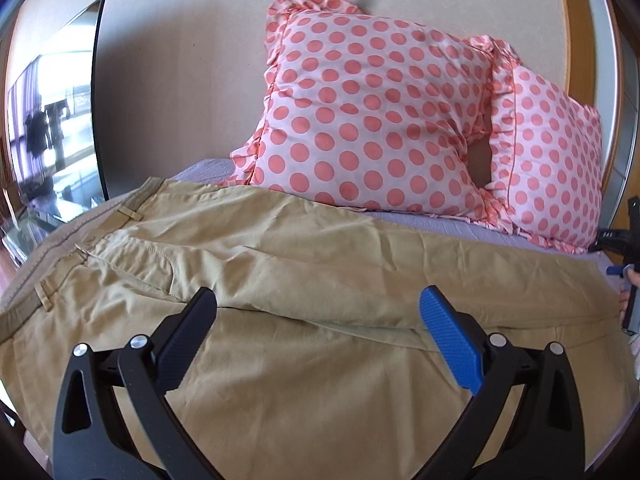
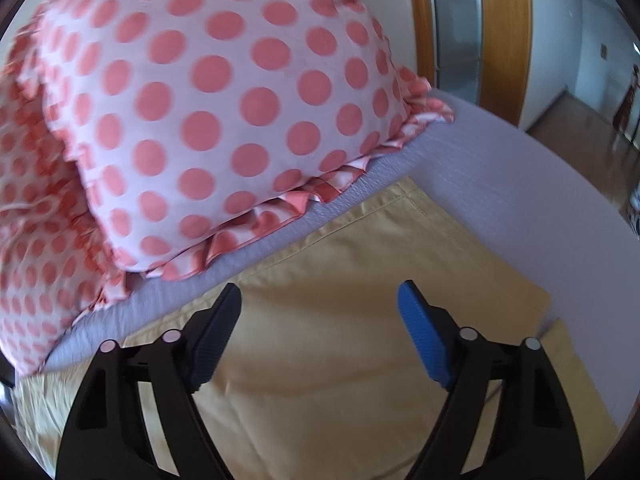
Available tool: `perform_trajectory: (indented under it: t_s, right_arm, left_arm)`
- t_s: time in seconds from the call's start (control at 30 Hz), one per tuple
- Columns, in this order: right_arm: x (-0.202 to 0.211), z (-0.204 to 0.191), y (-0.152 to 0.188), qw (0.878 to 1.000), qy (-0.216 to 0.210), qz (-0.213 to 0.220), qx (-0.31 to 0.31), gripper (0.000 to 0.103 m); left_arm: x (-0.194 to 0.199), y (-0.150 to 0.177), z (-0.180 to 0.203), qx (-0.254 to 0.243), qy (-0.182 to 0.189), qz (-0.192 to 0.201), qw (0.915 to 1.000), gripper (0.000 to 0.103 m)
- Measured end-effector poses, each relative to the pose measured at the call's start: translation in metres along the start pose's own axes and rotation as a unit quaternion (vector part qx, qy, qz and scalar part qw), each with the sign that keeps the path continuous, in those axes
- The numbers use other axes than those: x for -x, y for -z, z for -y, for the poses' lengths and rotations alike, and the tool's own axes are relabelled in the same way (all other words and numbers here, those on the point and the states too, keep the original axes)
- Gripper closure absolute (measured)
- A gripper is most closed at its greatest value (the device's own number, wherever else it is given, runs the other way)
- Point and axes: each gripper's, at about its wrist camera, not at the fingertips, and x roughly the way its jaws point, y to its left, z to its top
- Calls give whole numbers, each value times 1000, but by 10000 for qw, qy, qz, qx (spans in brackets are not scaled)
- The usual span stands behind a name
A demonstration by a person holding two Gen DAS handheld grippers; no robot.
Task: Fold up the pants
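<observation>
Khaki pants (image 1: 304,264) lie spread flat across the lower half of both views, on a lilac bed sheet (image 2: 520,184). Left gripper (image 1: 318,308) hovers over the seat area, jaws wide apart, holding nothing. Right gripper (image 2: 320,300) hangs above the leg hems, jaws likewise apart. Polka-dot pillows (image 1: 372,112) fill the upper frame.
</observation>
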Motion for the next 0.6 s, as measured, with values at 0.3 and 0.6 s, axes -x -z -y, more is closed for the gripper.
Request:
perform_trajectory:
  t_s: [0.3,0.6]
  right_arm:
    - [-75,-8,-32,9914,1248,-182,-337,33]
    - [-49,41,-8,9948,47,291,-978,98]
  left_arm:
    - [-39,7,-29,1036,950,-813,9867,2]
    - [-42,7,-24,956,1185,-898,9843,2]
